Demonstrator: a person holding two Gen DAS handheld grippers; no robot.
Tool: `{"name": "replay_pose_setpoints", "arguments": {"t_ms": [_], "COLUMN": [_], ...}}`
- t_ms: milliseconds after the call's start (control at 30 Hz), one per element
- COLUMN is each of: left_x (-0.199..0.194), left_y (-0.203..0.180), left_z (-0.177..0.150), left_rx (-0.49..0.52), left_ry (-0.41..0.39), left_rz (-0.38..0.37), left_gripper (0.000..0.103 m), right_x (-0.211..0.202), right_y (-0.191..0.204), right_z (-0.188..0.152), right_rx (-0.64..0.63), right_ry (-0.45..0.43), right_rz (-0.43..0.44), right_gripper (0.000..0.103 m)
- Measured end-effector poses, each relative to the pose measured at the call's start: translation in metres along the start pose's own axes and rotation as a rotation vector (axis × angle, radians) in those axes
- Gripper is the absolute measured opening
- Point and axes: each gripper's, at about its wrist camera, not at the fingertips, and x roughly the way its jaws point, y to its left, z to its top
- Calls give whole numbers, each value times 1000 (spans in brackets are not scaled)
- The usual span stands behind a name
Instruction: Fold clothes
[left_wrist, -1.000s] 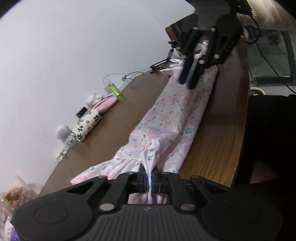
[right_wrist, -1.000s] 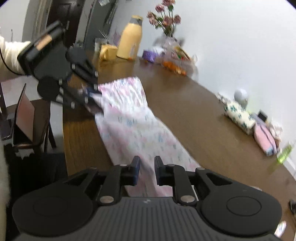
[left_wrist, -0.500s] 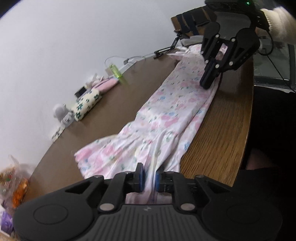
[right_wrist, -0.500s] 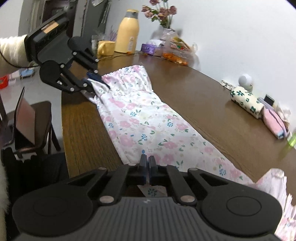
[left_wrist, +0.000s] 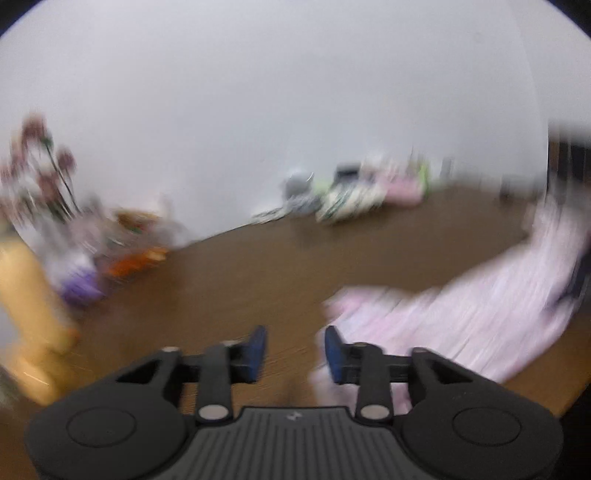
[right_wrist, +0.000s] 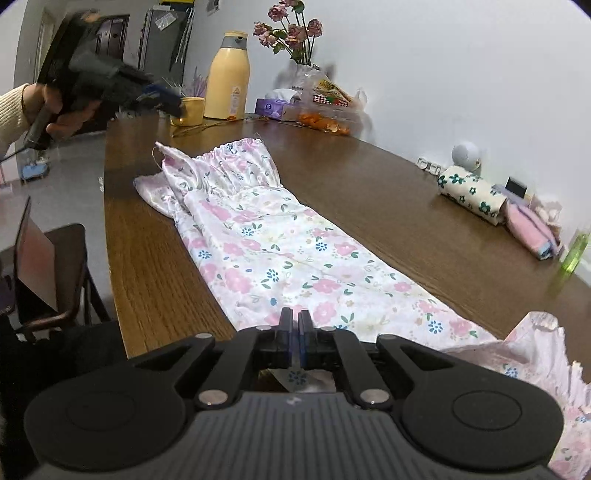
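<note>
While lying long by table (right_wrist: 155, 280) near edge, floral garment (right_wrist: 280, 254) seems light, slippery (satin?): right gripper (right_wrist: 294, 334) pinching hem, left gripper (left_wrist: 293, 349) spread, empty; better grasping corners.

The dress (right_wrist: 288, 254) lies lengthwise along the near edge of the table (right_wrist: 388, 214). At the far end stand a bottle (right_wrist: 228, 75), a cup (right_wrist: 192, 110) and a tissue box (right_wrist: 275, 107). Rolled cloths (right_wrist: 471, 194) line the wall-side edge.
</note>
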Motion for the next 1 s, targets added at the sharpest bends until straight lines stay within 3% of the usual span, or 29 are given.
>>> {"name": "replay_pose_setpoints", "arguments": {"t_ms": [133,333,433,567,733,1000], "left_x": [27,55,62,65,73,70], "left_y": [-53,-95,-90,-88,-91,-89], "left_z": [12,-4,-12,-20,-20,-26], "left_rx": [-193,-76,-104,-89,-100,-106], "left_ry": [6,159,206,223,201,155], "left_rz": [-190,-98,-80,-70,-63,-77], "left_gripper": [36,36,36,37,41,44], "right_x": [-6,-17,-23,-27,-3,13], "right_y": [1,0,0,-19,-47,-64], "right_z": [0,0,0,10,16,4], "right_rx": [19,57,76,168,298,459], "right_ry": [-28,-76,-100,-131,-27,109], "right_rz": [-44,-107,-139,-340,-486,-561], "right_gripper": [4,5,5,6,6,7]}}
